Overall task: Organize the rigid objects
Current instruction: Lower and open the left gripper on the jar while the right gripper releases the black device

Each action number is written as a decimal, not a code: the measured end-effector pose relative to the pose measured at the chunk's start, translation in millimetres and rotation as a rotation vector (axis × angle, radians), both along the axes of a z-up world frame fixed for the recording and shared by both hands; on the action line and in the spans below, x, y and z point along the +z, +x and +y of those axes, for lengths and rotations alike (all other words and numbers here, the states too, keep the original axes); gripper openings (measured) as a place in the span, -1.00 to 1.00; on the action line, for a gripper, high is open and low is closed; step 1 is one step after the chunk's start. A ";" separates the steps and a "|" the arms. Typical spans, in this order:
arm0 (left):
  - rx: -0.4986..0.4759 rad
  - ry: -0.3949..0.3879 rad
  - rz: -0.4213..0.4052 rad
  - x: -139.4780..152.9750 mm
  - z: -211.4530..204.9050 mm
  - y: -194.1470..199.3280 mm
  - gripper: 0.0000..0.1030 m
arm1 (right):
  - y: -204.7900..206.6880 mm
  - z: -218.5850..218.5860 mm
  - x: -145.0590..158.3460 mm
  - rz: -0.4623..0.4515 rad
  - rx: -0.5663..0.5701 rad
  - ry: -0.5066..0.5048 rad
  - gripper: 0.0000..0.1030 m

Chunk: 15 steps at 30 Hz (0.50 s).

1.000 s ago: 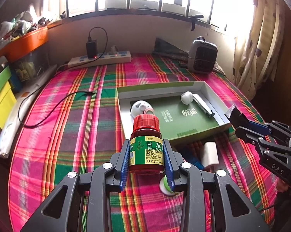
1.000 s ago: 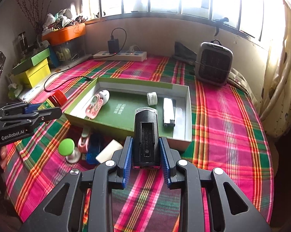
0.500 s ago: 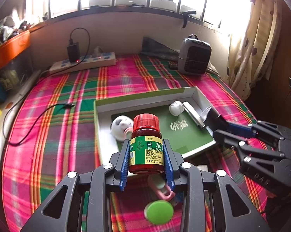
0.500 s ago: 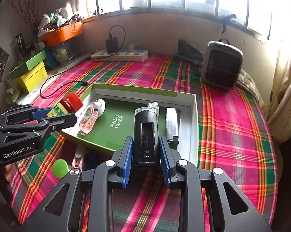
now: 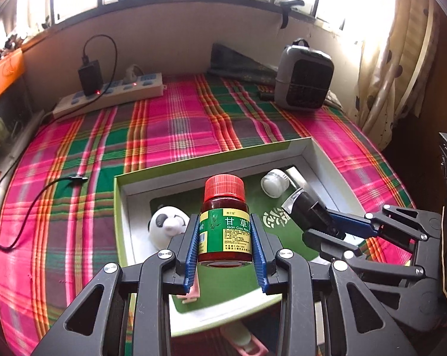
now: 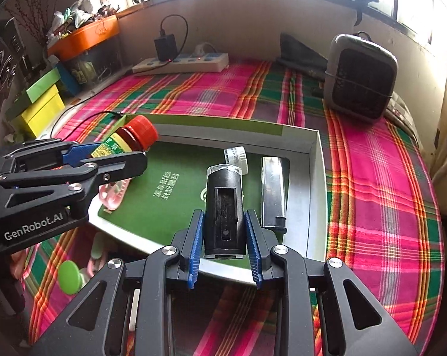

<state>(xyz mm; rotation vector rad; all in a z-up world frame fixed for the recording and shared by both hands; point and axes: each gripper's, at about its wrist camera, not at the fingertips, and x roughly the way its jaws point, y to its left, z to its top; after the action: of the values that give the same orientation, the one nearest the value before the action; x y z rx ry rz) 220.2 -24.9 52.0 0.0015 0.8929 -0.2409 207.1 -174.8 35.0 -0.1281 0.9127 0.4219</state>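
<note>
a plaid-clothed worktop (image 5: 176, 124) runs under a bright window. ahead of both jaws lies one open box (image 6: 315, 160), holding one white jar (image 6: 236, 157), one metal bar (image 6: 272, 191) and one panda toy (image 5: 165, 225). left gripper (image 5: 225, 253) jaws clamp one red-capped bottle (image 5: 225, 225) over the box; right gripper (image 6: 223, 247) jaws clamp one black device (image 6: 223, 204).

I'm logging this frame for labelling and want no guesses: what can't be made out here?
- Pink item: left wrist view, mostly hidden behind the left gripper and its red-capped bottle.
- Small print on the bottle label: too small to read.
- Objects in front of the box: right wrist view, covered by both grippers; only a green disc shows clearly.
</note>
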 end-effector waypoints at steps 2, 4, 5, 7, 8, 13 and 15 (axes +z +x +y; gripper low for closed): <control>0.003 -0.002 0.008 -2.5 -0.7 4.1 -0.40 | 1.8 1.4 -1.6 0.001 0.006 -0.005 -0.44; 0.001 -0.003 0.012 -4.9 -1.9 7.7 -0.40 | 4.1 2.4 -3.4 0.004 0.010 -0.009 -0.45; 0.001 0.000 0.017 -6.6 -2.8 9.5 -0.40 | 5.3 3.1 -4.7 0.006 0.011 -0.015 -0.45; -0.004 0.008 0.026 -10.5 -4.9 12.9 -0.40 | 7.2 4.6 -6.6 0.004 0.013 -0.031 -0.45; -0.007 0.010 0.033 -13.0 -6.2 14.6 -0.40 | 7.6 5.0 -7.3 0.006 0.015 -0.032 -0.45; -0.011 0.016 0.050 -21.1 -9.7 20.8 -0.40 | 9.5 6.4 -11.5 -0.002 0.006 -0.062 -0.45; -0.008 0.022 0.051 -23.4 -10.3 22.9 -0.40 | 11.5 5.8 -12.4 0.001 0.002 -0.060 -0.45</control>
<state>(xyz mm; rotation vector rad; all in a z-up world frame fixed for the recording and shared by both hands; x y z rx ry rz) 243.1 -35.2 28.7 0.0191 0.9468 -0.2393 218.5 -169.0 22.6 -0.1835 0.9270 0.3963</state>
